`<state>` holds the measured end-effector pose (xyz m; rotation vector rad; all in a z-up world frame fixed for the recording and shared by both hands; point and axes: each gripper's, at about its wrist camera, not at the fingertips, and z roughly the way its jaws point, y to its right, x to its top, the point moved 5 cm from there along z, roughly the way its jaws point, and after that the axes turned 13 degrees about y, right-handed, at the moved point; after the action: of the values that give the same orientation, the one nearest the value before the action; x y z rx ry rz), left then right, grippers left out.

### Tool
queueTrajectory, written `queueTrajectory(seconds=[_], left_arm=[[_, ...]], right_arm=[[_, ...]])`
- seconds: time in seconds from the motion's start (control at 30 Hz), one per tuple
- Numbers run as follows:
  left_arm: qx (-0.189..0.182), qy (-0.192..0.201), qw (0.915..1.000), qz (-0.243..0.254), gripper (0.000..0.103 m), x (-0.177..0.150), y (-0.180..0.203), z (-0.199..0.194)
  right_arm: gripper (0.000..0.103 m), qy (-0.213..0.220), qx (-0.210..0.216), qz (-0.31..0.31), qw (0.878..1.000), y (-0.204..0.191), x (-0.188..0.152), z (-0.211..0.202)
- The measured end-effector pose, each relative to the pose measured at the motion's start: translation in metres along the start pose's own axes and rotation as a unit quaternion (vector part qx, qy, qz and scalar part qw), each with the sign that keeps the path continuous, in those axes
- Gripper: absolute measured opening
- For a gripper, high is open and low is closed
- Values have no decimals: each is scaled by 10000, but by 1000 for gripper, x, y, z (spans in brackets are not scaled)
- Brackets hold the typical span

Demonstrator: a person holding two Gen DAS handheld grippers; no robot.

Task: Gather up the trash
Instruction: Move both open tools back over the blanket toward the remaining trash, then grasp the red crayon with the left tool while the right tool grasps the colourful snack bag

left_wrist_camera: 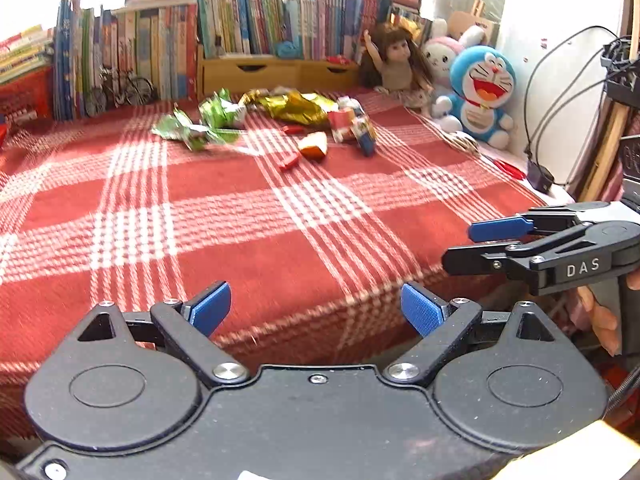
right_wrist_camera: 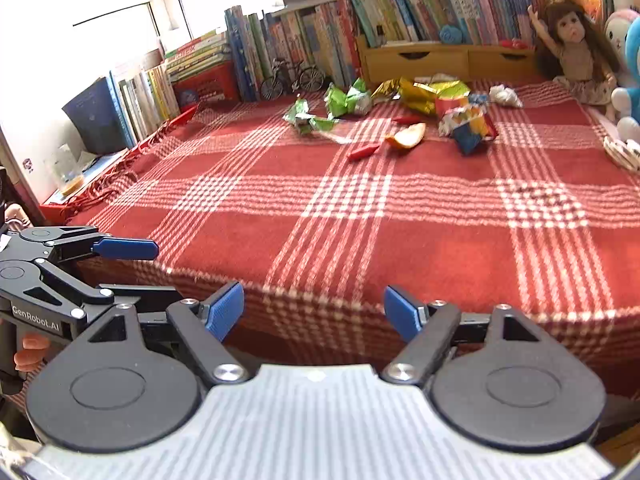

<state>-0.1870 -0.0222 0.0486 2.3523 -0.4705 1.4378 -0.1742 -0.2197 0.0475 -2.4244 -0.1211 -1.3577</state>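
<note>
Where plaid woven cloth (right_wrist_camera: 360,216) lies, crinkled foil wrappers (right_wrist_camera: 420,92), curved orange peel (right_wrist_camera: 406,136)

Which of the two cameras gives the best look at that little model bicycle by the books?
The right wrist view shows the model bicycle best: it stands clear against the books, with both wheels and the frame readable. In the left wrist view the bicycle is smaller, darker and more blurred against the books behind it.
</note>
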Motion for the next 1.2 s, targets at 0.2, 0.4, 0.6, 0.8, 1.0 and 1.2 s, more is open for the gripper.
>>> queueTrajectory(seconds=[0.2, 0.4, 0.6, 0.8, 1.0, 1.2], left_arm=[[239, 324, 9992, -16, 91, 43, -16, 45], [194, 101, 9997, -70, 71, 62, -16, 118], [289, 82, 9995, 35, 43, 74, -13, 184], [228, -72, 9995, 191, 28, 72, -10, 234], [217, -283, 9992, 161, 28, 61, -12, 259], [232, -233, 9989, -339, 14, 52, -30, 266]], right_arm=[[86, 470, -708, -333, 9958, 26, 40, 20], [86, 363, -1075, 181, 9934, 74, 71, 60], [81, 188, -1282, 1542, 9795, 136, 97, 98], [70, -3, -1377, 2610, 9555, 176, 105, 138], [69, 46, -1315, 3142, 9402, 194, 110, 179], [60, -60, -1564, 3216, 9338, 203, 103, 202]])
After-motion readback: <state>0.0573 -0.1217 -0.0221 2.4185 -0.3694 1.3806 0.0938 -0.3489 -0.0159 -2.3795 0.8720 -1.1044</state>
